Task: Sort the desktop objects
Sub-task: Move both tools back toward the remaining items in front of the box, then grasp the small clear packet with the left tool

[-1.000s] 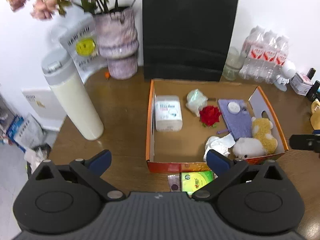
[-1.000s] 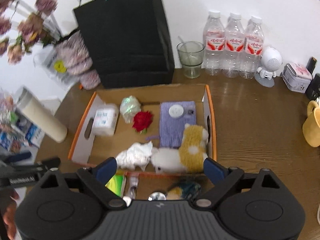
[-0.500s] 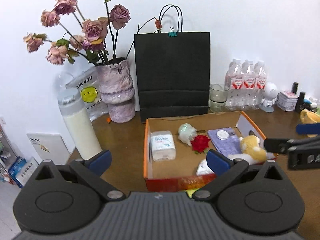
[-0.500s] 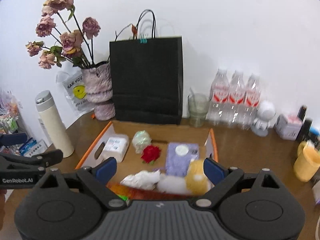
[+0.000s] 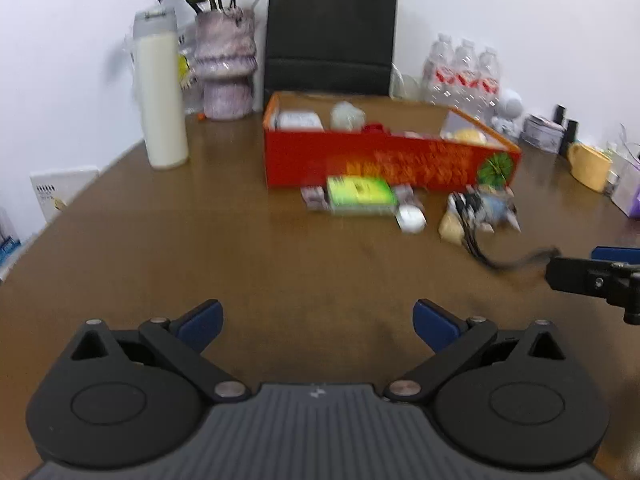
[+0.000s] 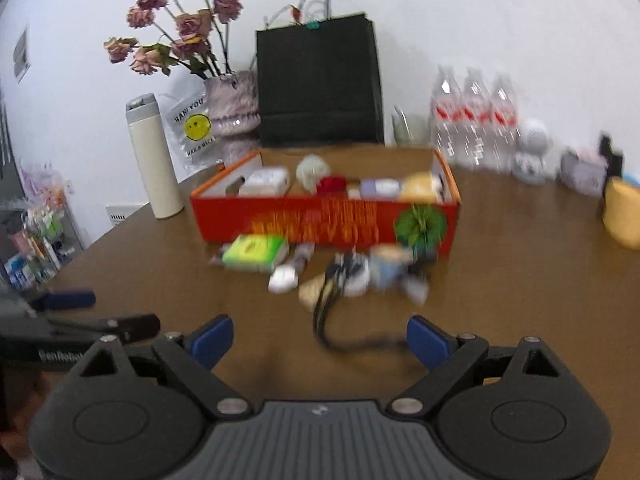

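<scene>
**Desktop objects: box part-filled, loose pile in front of it**

Desktop objects lie in two groups on my brown table [image 5: 248, 248]. The largest is the red cardboard box [image 6: 324, 220], open-topped, standing toward the back. Inside I make out a white packet [image 6: 266, 181] at the left, a pale crumpled ball [image 6: 313, 170], a red flower [image 6: 331, 184], a purple item [image 6: 380, 188] and a yellow plush toy [image 6: 420, 186] at the right end (motion blur hides finer detail).

Behind the box stands a black paper bag [image 6: 318, 84], with a vase of dried roses [image 6: 234, 116] and a tall cream flask [image 6: 152, 158] to its left, three water bottles [image 6: 476, 116] to its right.

Just in front of the box lie a green packet [image 6: 254, 251], a small white case [image 6: 283, 278] and a blurred bluish bundle [image 6: 384, 270] with a black cord [image 6: 340, 332] trailing toward me.

My left gripper [image 5: 316, 322] and right gripper [image 6: 320, 338] both hover over bare table, fingers spread wide, holding nothing.
</scene>
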